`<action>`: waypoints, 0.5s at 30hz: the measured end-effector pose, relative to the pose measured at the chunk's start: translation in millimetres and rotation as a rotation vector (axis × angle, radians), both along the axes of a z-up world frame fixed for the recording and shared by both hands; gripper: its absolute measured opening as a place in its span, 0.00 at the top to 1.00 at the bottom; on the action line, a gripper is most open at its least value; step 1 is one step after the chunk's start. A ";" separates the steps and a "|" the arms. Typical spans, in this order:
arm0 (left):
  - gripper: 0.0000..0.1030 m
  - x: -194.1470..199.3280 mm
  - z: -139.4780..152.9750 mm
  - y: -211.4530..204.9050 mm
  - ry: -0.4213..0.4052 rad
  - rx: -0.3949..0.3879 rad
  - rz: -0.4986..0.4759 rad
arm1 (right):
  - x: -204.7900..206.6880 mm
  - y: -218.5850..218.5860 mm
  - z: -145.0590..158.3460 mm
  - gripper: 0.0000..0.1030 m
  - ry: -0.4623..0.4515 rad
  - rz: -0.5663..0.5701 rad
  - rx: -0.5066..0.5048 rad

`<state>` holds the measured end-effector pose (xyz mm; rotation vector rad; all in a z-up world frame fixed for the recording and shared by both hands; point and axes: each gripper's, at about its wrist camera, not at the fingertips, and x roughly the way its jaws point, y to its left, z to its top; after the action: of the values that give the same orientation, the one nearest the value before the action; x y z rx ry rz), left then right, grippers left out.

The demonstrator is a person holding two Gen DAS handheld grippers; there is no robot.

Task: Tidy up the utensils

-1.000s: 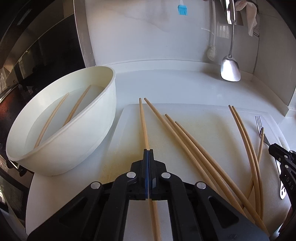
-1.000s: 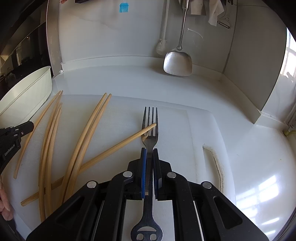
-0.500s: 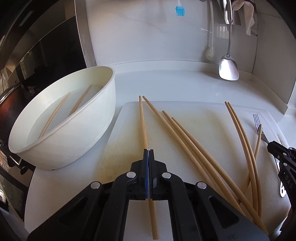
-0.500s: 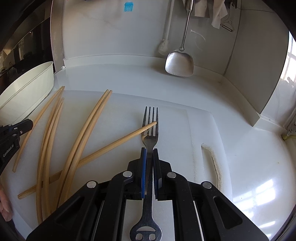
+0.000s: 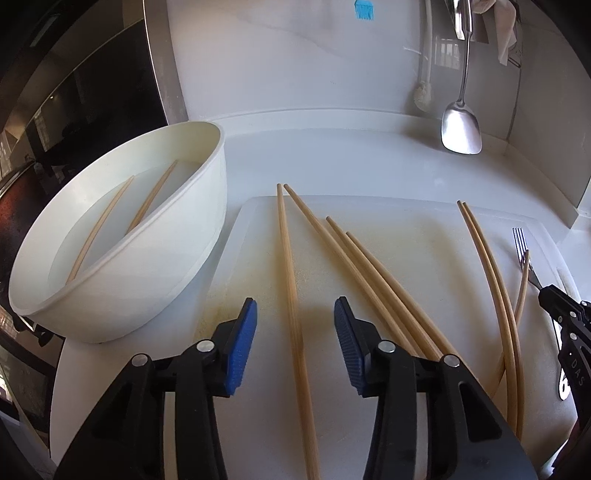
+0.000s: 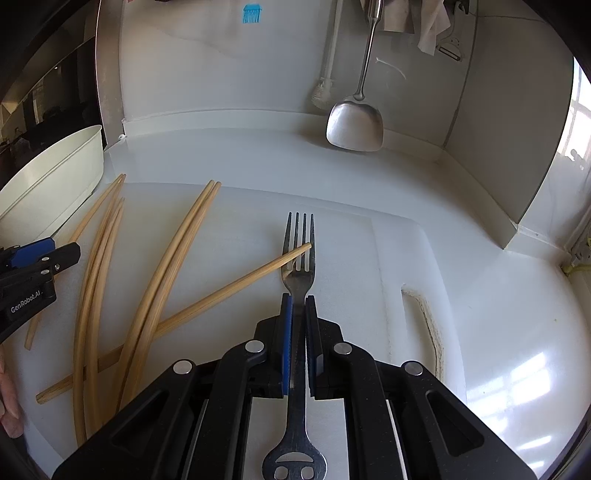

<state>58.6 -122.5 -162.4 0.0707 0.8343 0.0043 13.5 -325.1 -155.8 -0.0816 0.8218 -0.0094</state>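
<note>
Left gripper (image 5: 291,314): jaws apart, having just been opening, with one chopstick (image 5: 291,295) lying lengthwise between the blue pads (image 5: 242,338), touched by neither. Flat on the white cutting board (image 5: 413,236), tip past the board's far edge. Just to the right, three more chopsticks (image 5: 373,277) fanned out; further right, a curved pair (image 5: 491,273). Two further sticks (image 5: 99,225) inside the white bowl (image 5: 155,273), standing just left of the board. Right gripper (image 6: 299,299): clamped on the neck of a metal fork (image 6: 298,251) — tines forward, handle running back between the fingers. One loose chopstick (image 6: 221,291) crossing the tines. Beneath everything, a white countertop (image 6: 258,155); on the white back wall, a hanging steel spatula (image 6: 354,125) and a blue brush (image 6: 252,13).
</note>
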 end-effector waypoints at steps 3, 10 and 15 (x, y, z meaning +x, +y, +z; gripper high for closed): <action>0.79 2.8 1.0 -8.3 0.009 0.013 -0.029 | 2.1 0.9 0.0 0.93 0.005 -0.002 -0.005; 0.93 1.4 1.9 2.6 0.006 -0.011 -0.020 | -0.2 1.7 -1.4 0.94 -0.004 -0.002 -0.009; 0.93 -4.2 3.2 7.9 0.012 -0.066 -0.025 | -5.7 -0.8 -1.3 0.94 -0.007 -0.020 0.015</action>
<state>54.4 -114.6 -159.2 0.0195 0.8448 -0.0473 7.8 -325.9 -157.0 -0.0585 0.8152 -0.0226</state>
